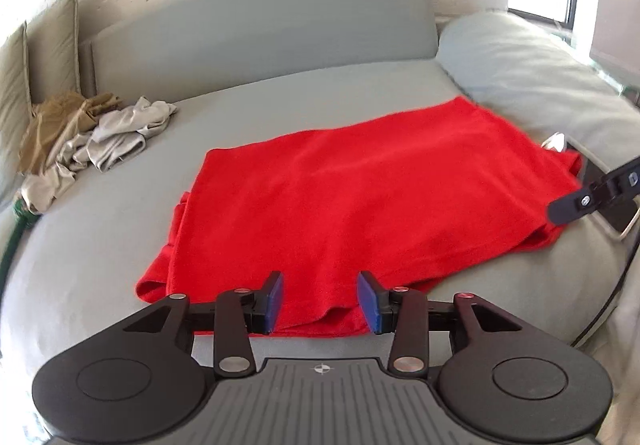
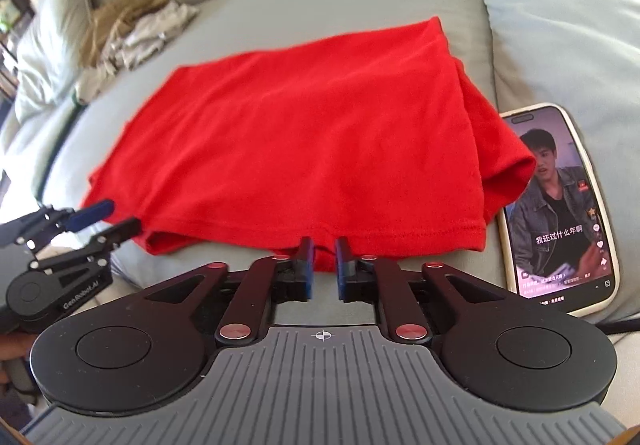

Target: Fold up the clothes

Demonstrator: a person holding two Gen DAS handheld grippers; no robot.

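Note:
A red garment (image 1: 360, 197) (image 2: 304, 133) lies folded and flat on the grey sofa seat (image 1: 100, 245). My left gripper (image 1: 322, 299) is open at the garment's near hem, and the hem lies between its blue pads (image 1: 274, 301). My right gripper (image 2: 324, 265) is open by a narrow gap, and the red hem reaches in between its fingertips. In the right wrist view, my left gripper (image 2: 122, 215) is open at the garment's left corner. A finger (image 1: 576, 203) of my right gripper shows at the garment's right edge in the left wrist view.
A crumpled pile of beige and grey clothes (image 1: 100, 137) (image 2: 132, 33) lies at the back left of the seat. A phone (image 2: 560, 205) with a video playing rests just right of the garment. A large cushion (image 1: 540, 77) and a dark cable (image 1: 616, 285) are on the right.

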